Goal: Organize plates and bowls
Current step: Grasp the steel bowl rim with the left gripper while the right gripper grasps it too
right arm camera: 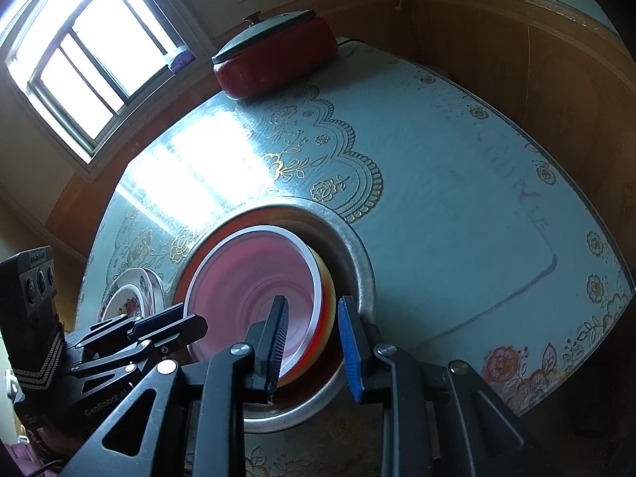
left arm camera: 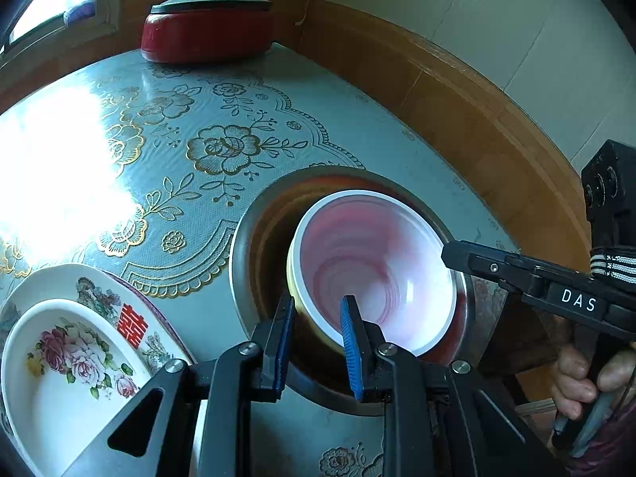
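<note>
A white-rimmed bowl with a pink inside [left arm camera: 377, 266] sits tilted inside a metal basin [left arm camera: 246, 238] on the table. My left gripper [left arm camera: 318, 342] straddles the bowl's near rim, one finger outside and one inside, with a gap showing. My right gripper [right arm camera: 312, 342] straddles the same bowl [right arm camera: 254, 290] at its right rim in the same way, inside the basin [right arm camera: 357, 254]. The right gripper also shows in the left wrist view [left arm camera: 461, 254]. Two floral plates [left arm camera: 71, 357] lie stacked at the left.
A red lidded pot [left arm camera: 206, 28] stands at the far edge of the table. The table has a blue floral cloth [left arm camera: 222, 135]. A wooden wall panel [left arm camera: 457, 111] runs along the right. A window [right arm camera: 83, 55] glares on the left part of the cloth.
</note>
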Demonstrator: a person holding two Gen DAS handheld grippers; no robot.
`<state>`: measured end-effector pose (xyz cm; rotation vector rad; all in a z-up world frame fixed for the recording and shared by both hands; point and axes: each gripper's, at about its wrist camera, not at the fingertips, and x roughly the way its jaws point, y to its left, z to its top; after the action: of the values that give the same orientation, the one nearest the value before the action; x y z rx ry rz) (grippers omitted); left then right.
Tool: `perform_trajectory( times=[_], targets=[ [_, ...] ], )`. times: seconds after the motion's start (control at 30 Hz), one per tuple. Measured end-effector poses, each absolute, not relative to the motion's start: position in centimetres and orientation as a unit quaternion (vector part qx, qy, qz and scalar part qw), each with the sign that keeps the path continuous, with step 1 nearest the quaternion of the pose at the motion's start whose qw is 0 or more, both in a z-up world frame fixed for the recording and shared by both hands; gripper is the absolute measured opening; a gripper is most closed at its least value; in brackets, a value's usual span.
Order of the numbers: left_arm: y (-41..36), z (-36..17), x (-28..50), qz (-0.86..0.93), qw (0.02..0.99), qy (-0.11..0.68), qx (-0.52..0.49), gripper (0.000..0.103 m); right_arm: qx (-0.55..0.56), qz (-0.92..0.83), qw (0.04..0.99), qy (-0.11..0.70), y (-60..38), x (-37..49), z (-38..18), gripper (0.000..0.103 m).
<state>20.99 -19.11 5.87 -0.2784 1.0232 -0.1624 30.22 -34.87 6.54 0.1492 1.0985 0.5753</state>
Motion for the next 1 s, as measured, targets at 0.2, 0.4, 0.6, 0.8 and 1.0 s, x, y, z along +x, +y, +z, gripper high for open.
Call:
perform_trajectory(
  times=[0.2,0.4,0.6,0.8,1.0],
  targets=[
    [-18.5,6.3,20.7,-0.081,0.861,0.479,-0.147,0.024,0.098,0.263,0.816,0.505,-35.8,30.4,6.8,0.025],
    [-16.6,7.3,20.6,-0.075,0.868,0.462,-0.167,0.028,0.109,0.242,0.822,0.504,-36.8,30.4,6.8,0.026],
    [-14.2,7.5,20.8,-0.054,0.870,0.455,-0.181,0.031,0.110,0.230,0.818,0.516,-37.2,30.3,5.8,0.029],
    [-13.5,7.1,20.8,-0.045,0.871,0.459,-0.169,0.030,0.113,0.216,0.814,0.527,-37.8,30.0,4.8,0.029],
    [-14.0,6.7,21.1,-0.048,0.874,0.460,-0.150,0.030,0.108,0.215,0.810,0.535,-37.6,29.8,3.9,0.029]
  ],
)
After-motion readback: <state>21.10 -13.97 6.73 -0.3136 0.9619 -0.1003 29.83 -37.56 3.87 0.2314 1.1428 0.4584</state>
